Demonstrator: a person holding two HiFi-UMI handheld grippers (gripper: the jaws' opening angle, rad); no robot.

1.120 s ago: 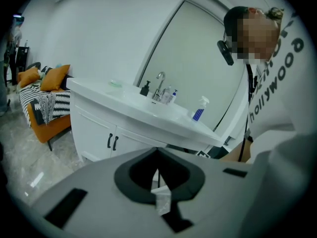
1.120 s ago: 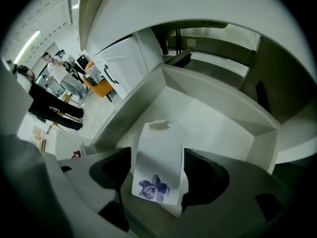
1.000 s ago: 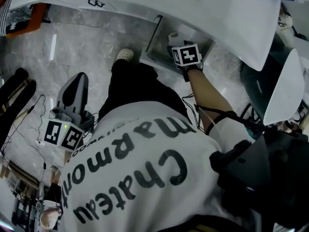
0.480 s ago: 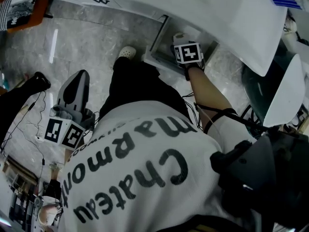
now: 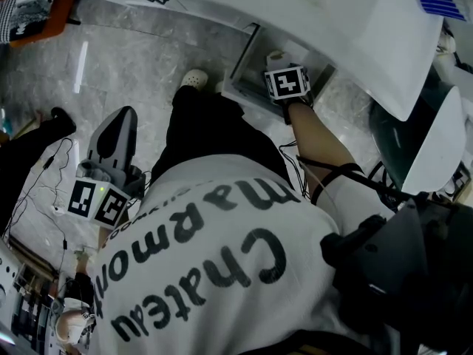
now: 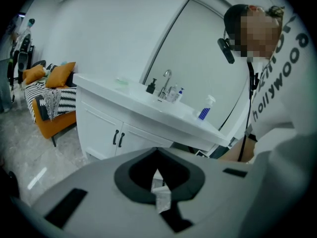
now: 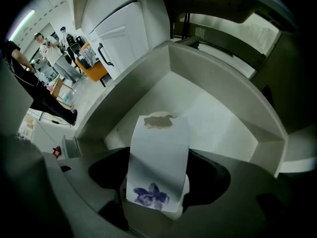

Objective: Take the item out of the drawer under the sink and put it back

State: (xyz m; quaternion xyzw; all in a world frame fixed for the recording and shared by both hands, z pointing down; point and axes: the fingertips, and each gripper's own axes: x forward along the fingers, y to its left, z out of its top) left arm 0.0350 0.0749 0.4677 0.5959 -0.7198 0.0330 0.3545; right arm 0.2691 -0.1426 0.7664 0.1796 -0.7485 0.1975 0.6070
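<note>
Right gripper (image 7: 158, 182) jaws clamped on paper roll (image 7: 159, 152), held over the open drawer's (image 7: 223, 113) middle. Left gripper (image 6: 158, 182) jaws together, empty. Judgement: squeeze lightly, travel vertically, clear of drawer's side edges.
</note>
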